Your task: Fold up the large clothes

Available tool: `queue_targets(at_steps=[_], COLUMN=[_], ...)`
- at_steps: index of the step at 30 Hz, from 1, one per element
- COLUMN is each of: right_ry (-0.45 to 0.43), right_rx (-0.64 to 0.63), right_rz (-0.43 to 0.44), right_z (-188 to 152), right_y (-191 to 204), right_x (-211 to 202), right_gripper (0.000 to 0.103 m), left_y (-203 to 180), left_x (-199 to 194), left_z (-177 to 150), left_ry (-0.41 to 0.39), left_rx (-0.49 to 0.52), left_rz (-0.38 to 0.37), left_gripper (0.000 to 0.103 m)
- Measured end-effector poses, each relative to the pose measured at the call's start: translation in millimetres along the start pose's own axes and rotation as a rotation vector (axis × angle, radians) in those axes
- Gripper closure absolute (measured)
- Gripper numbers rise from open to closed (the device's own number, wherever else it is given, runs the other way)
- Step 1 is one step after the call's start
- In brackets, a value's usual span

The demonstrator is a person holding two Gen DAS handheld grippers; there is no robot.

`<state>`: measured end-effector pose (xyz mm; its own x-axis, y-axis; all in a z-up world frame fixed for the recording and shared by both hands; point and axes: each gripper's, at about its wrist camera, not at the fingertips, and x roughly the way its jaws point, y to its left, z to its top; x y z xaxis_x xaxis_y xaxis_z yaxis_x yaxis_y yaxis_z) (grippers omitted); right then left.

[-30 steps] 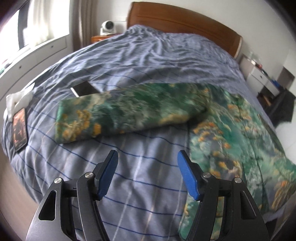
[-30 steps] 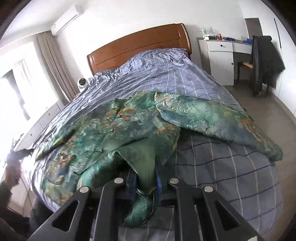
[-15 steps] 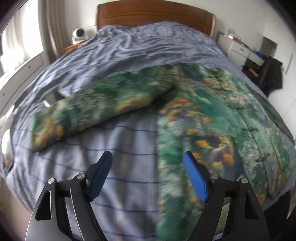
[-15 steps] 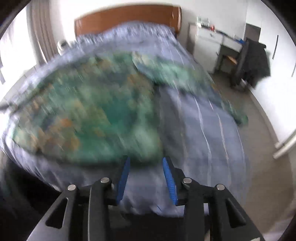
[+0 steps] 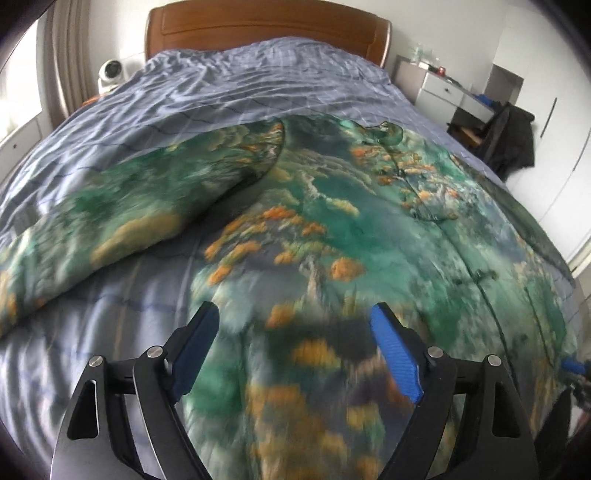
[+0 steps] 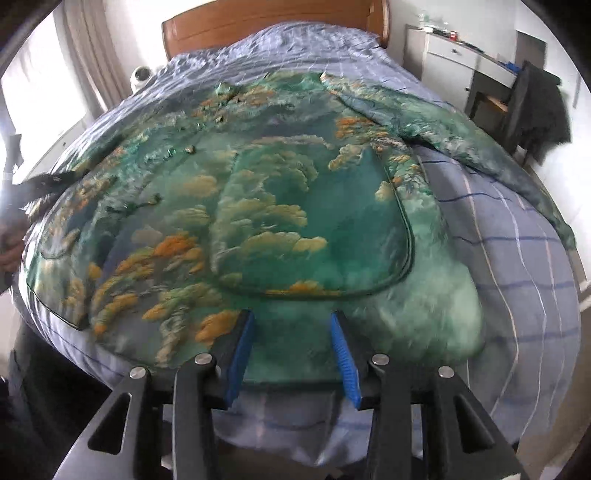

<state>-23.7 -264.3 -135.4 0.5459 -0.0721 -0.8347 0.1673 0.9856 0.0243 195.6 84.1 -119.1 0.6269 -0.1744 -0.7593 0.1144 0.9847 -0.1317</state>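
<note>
A large green garment [image 6: 295,206] with an orange and cream print lies spread flat on the blue checked bed [image 6: 517,295]. One sleeve [image 5: 122,206] stretches out to the left, the other [image 6: 480,147] to the right. My right gripper [image 6: 291,317] hovers over the garment's near hem. Its jaws are opening, with cloth beneath the gap but not pinched. My left gripper [image 5: 295,314] hangs over the garment's lower left part. Its jaws are also opening, wide apart, with nothing gripped. In the left wrist view a blue tip of the right gripper [image 5: 572,365] shows at the lower right edge.
A wooden headboard [image 5: 266,26] stands at the far end. A white desk [image 6: 454,55] and a chair with a dark jacket [image 6: 535,107] stand to the right of the bed. A white round device [image 5: 110,72] sits at the far left. A hand [image 6: 11,247] shows at the left edge.
My right gripper was shut on a bunched fold of the garment; it has let go and sunk, and the garment lies flat. My left gripper swung right, from over the bedspread to over the garment, opening wider.
</note>
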Motion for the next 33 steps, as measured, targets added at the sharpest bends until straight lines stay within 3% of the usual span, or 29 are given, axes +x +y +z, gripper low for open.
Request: queue_targets(at_steps=[3,6,8,14,24,33], right_ry=[-0.036,-0.077,-0.103,-0.118,-0.165,-0.142], right_rx=[0.028,-0.017,-0.056,-0.086,-0.165,-0.221], right_rz=[-0.011,-0.035,-0.05,-0.056,-0.099,-0.11], right_z=[3,14,26,45,58,66], right_y=[8,22,36,64,101,131], right_x=[-18,-32,-37,-32,-37,-30], right_gripper=[0.06,0.059,0.058,0.058,0.058,0.058], left_y=[0,0,-2,-3,-3,-3], left_x=[30,65,76,69,68,68], left_z=[14,14,10,5,2,2], left_ry=[0.011,0.076,0.098,0.056,0.059,0.059], left_rx=[0.003,0.027,0.041,0.041,0.044,0.044], left_rz=[-0.007,0.056,0.068,0.064,0.067,0.067], left_gripper=[0.015,0.0,0.0,0.0,0.0,0.0])
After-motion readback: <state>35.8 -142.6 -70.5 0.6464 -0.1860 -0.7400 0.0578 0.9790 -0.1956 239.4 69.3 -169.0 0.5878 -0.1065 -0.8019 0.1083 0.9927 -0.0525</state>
